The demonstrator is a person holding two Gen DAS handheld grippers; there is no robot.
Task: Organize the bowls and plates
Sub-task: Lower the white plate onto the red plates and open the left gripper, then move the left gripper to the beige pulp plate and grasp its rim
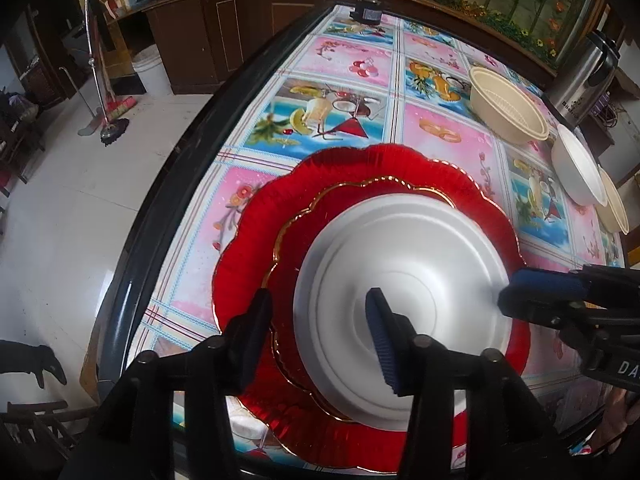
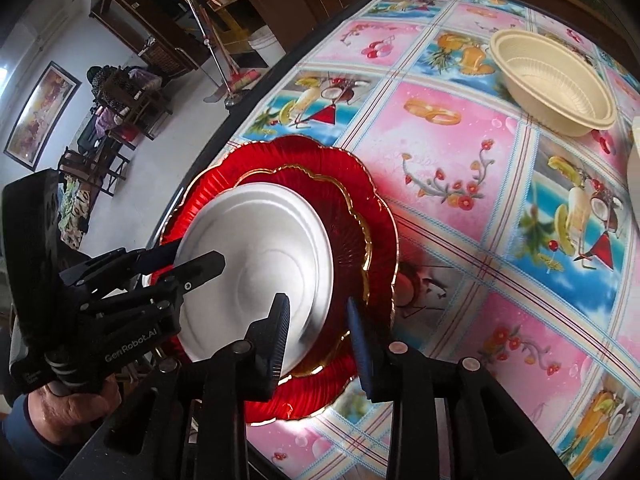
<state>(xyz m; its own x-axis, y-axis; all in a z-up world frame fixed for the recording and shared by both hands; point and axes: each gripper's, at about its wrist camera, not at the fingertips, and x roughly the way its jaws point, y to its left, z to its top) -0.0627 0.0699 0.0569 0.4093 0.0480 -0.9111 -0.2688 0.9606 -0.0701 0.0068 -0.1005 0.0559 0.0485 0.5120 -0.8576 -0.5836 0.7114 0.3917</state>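
A white plate [image 1: 404, 292] lies on a smaller red gold-rimmed plate [image 1: 340, 208], which lies on a large red fluted plate [image 1: 280, 208] near the table's edge. My left gripper [image 1: 318, 312] is open, its fingers either side of the white plate's near rim. My right gripper [image 2: 318, 320] is open at the same stack [image 2: 256, 264], straddling the white plate's right rim; it also shows in the left wrist view [image 1: 536, 292]. A beige bowl [image 1: 508, 108] stands far right; it shows in the right wrist view [image 2: 556, 80].
A white bowl [image 1: 580, 168] and another beige bowl [image 1: 616, 208] lie at the right edge. A steel kettle [image 1: 584, 80] stands beyond them. The tablecloth [image 1: 340, 112] is patterned; the dark table rim [image 1: 168, 184] curves on the left above the floor.
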